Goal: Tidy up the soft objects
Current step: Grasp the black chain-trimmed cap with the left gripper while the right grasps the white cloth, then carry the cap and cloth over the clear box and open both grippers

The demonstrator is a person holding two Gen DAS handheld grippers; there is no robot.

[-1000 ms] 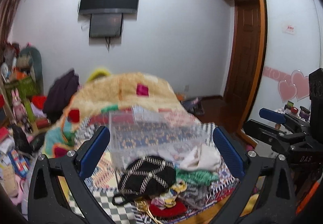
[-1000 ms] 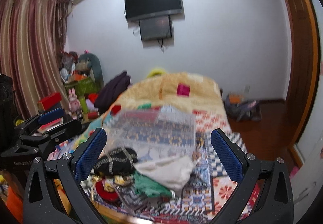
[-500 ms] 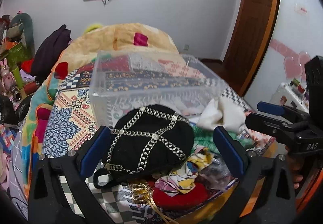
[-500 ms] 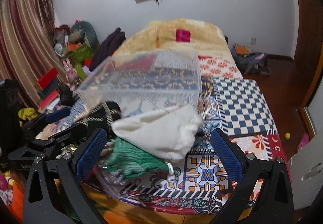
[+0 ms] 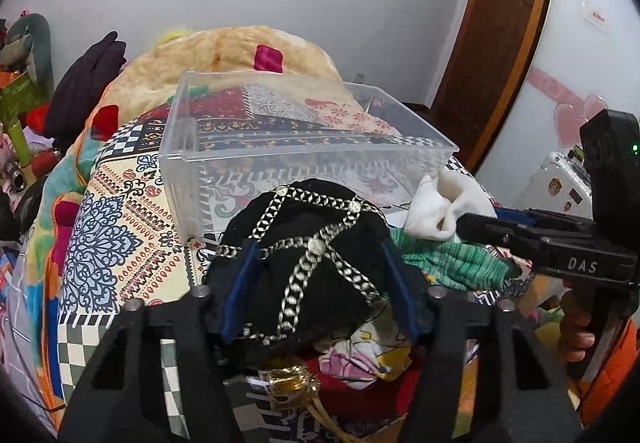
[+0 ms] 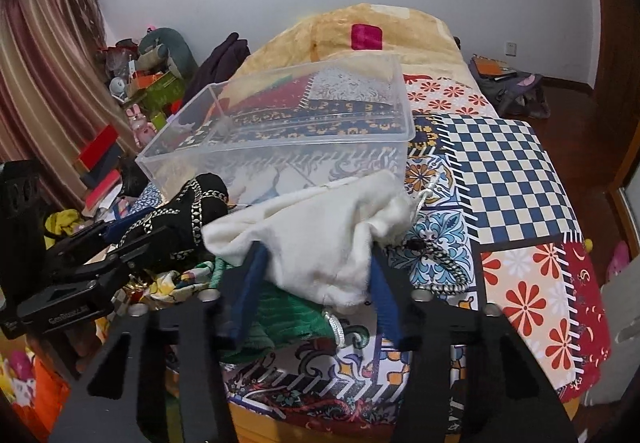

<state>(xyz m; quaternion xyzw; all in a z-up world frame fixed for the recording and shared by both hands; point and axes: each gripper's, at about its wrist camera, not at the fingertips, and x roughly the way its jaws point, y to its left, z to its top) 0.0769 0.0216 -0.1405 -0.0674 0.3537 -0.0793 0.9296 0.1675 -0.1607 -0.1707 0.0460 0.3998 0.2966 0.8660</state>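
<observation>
A pile of soft things lies at the near end of the bed, in front of a clear plastic box (image 5: 304, 147) (image 6: 280, 131). My left gripper (image 5: 316, 279) is shut on a black bag with silver chain trim (image 5: 316, 243), also seen in the right wrist view (image 6: 188, 211). My right gripper (image 6: 316, 267) is shut on a white fluffy pouch (image 6: 316, 235), which also shows in the left wrist view (image 5: 444, 207). Under them lie a green knit piece (image 5: 452, 267) (image 6: 288, 315), a yellow printed cloth (image 5: 368, 351) and a red item (image 5: 352, 399).
The patchwork bedspread (image 6: 500, 171) stretches to the right. A beige blanket mound (image 5: 240, 55) lies behind the box. Clutter, toys and a curtain (image 6: 36, 115) stand at the left. A bag (image 6: 508, 83) lies on the wood floor by the far wall.
Both grippers have moved down and forward onto the pile and closed: the left on the black chain bag, the right on the white pouch. The view has tilted down from the wall.
</observation>
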